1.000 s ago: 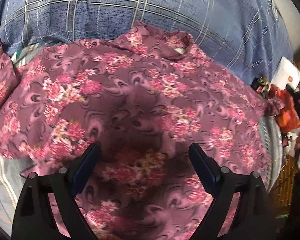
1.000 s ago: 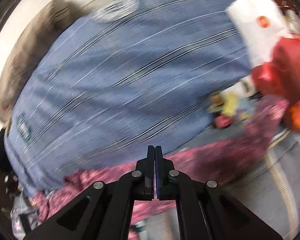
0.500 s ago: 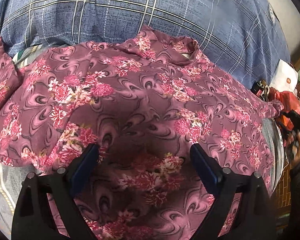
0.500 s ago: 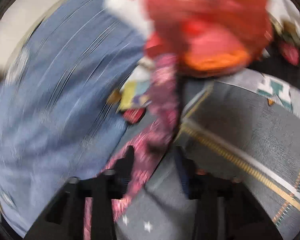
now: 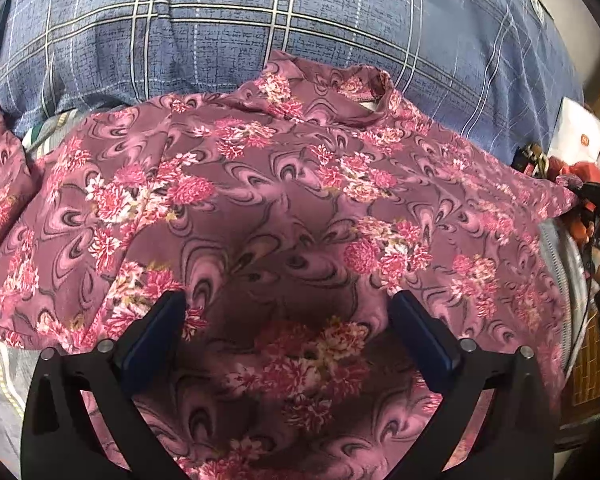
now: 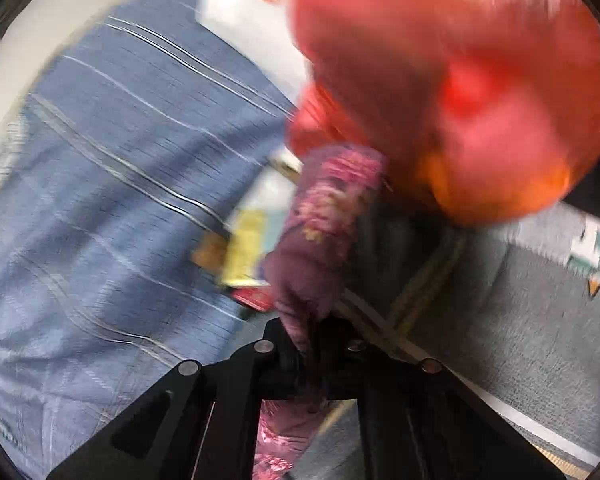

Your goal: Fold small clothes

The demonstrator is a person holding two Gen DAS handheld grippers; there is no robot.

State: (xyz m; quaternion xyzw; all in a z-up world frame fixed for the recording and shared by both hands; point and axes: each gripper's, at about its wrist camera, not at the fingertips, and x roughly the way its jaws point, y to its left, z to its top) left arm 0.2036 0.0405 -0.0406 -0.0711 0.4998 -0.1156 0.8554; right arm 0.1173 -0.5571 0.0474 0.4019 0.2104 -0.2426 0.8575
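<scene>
Garment: a mauve, soft-fabric top printed with pink flowers and dark swirls [image 5: 284,216] lies spread out and unfolded, its collar on the far side from the left jaws and its body running under and between them.
Bed: the top rests on a grey patterned bed cover [image 6: 520,320]; a blue plaid quilt [image 5: 260,12] is heaped beyond the collar.
Left gripper: the left gripper [image 5: 288,316] hovers over the lower middle of the top, jaws spread as wide as they go and just opened further; cloth shows between them, but the pads do not press on it.
Right gripper: the right gripper [image 6: 312,336] has just closed its jaws, which now pinch a narrow strip of the floral fabric, probably a sleeve end or side corner, though blur makes the exact part hard to tell. The strip runs ahead of the jaws toward a blurred red and orange bag [image 6: 460,92].
Clutter: a white paper bag [image 5: 576,132] and small items sit to the right of the left jaws, beyond the top's edge.
Done: the top is laid out fairly flat and one edge is gripped.
Left: no crease or fold is visible, so every fold is judged outstanding, beginning with carrying the pinched edge across the body.
Stage: very early.
</scene>
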